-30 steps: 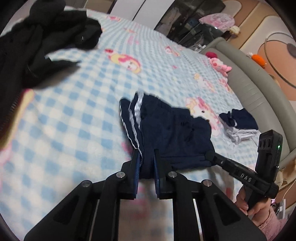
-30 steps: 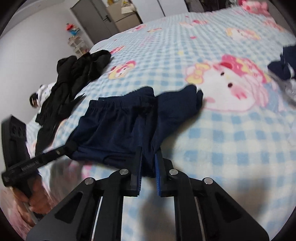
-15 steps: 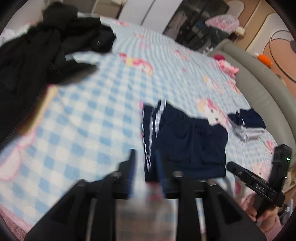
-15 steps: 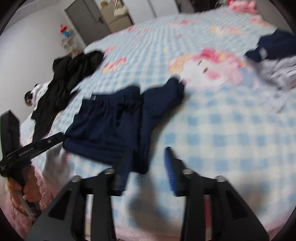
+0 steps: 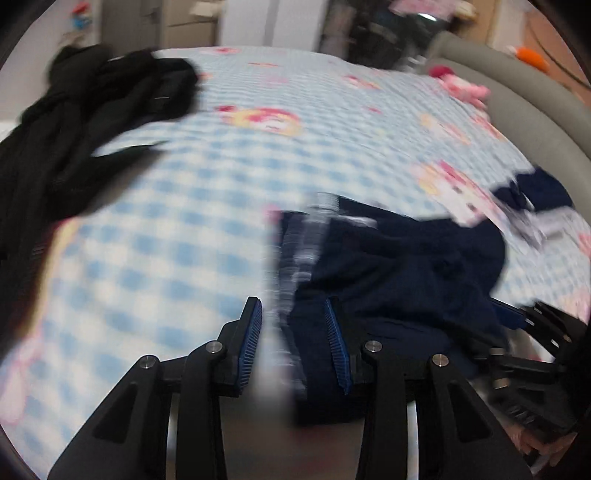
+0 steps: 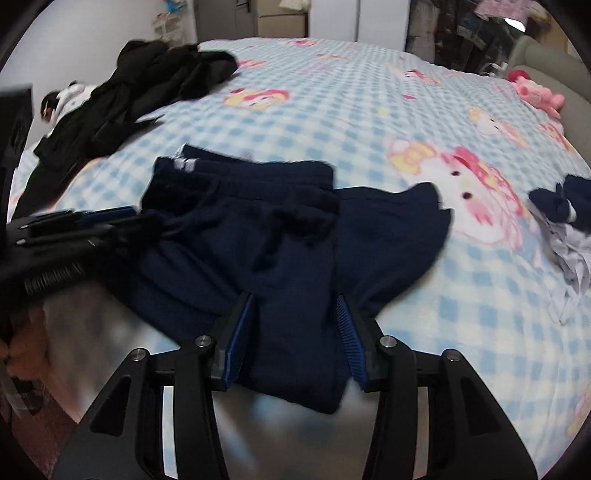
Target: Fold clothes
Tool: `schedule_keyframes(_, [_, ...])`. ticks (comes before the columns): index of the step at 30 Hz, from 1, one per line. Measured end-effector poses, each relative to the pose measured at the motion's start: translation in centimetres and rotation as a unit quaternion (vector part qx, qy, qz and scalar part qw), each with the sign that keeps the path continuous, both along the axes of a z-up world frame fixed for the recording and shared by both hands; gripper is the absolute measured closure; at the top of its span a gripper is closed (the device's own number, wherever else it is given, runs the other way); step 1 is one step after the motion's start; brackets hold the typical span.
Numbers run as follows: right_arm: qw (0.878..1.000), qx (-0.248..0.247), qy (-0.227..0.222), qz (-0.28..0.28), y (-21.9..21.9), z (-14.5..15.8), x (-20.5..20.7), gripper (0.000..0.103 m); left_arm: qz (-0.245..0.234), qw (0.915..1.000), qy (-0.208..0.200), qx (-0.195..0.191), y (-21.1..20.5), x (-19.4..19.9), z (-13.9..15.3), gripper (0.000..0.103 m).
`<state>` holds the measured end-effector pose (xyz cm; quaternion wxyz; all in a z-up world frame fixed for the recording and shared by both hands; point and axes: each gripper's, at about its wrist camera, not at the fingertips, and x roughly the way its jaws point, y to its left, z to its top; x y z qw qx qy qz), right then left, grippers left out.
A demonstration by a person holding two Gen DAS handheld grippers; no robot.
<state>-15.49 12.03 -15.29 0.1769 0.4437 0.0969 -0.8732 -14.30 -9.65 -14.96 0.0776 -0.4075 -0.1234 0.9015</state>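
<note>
This is a bedroom in a home. A wide bed fills both views, covered with a blue-and-white checked blanket printed with pink cartoon cats. Clothes lie on it: navy shorts, a black garment pile, and small folded pieces. A grey padded headboard runs along one side, with a pink plush toy beside it. Behind stand pale wardrobe doors.
</note>
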Motion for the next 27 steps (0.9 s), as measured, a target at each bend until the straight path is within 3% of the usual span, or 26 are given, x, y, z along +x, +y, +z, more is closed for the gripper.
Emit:
schedule_keyframes(2, [1.0, -0.002, 0.008, -0.023, 1.1, 0.8, 0.3, 0.056, 0.006, 0.9999, -0.003, 0.012, -0.7, -0.1, -0.1, 0.065])
schedule_keyframes(5, [0.997, -0.031, 0.02, -0.061, 2.5, 2.6, 0.5, 0.044, 0.014, 0.9994, -0.008, 0.03, -1.7, -0.2, -0.3, 0.065])
schedule_keyframes(6, [0.997, -0.044, 0.024, -0.061, 2.5, 3.1, 0.4, 0.037, 0.017, 0.9992, -0.009, 0.036, -2.1, -0.3, -0.3, 0.064])
schedule_keyframes(8, [0.996, -0.06, 0.033, -0.054, 2.2, 3.7, 0.1, 0.037, 0.022, 0.9985, -0.012, 0.048, -2.8, -0.4, -0.4, 0.062])
schedule_keyframes(9, [0.997, -0.046, 0.038, -0.042, 1.4, 3.6, -0.2, 0.037, 0.024, 0.9983, -0.015, 0.051, -3.0, -0.5, -0.5, 0.062])
schedule_keyframes(12, [0.999, 0.014, 0.029, -0.015, -0.7, 2.0, -1.2, 0.037, 0.011, 0.9993, -0.036, -0.001, -1.1, -1.4, -1.4, 0.062])
schedule_keyframes(15, [0.998, 0.059, 0.004, -0.034, -0.8, 0.4, -1.8, 0.038, 0.03, 0.9981, -0.053, 0.008, -2.1, -1.5, -1.7, 0.06])
schedule_keyframes(19, [0.991, 0.045, 0.012, -0.122, 1.3, 2.0, -0.8, 0.035, 0.069, 0.9957, -0.038, 0.047, -4.4, -0.9, -1.0, 0.062])
schedule_keyframes(20, [0.99, 0.04, 0.016, -0.134, 1.6, 2.5, -0.7, 0.035, 0.062, 0.9947, -0.036, 0.074, -4.8, -0.9, -1.1, 0.062])
schedule_keyframes(22, [0.993, 0.01, 0.024, -0.117, 1.5, 3.7, -0.6, 0.033, 0.048, 0.9905, -0.032, 0.125, -5.4, -1.0, -1.2, 0.061])
schedule_keyframes(23, [0.994, -0.001, 0.025, -0.103, 1.2, 3.9, -0.6, 0.03, 0.038, 0.9901, -0.034, 0.131, -5.0, -1.1, -1.3, 0.061])
schedule_keyframes(25, [0.997, -0.01, 0.023, -0.073, 0.3, 3.6, -0.5, 0.027, 0.035, 0.9944, -0.041, 0.091, -4.2, -1.5, -1.4, 0.061])
schedule_keyframes(27, [0.998, 0.016, 0.02, -0.064, -0.6, 2.5, -0.5, 0.027, 0.034, 0.997, -0.048, 0.051, -3.3, -1.8, -1.6, 0.061])
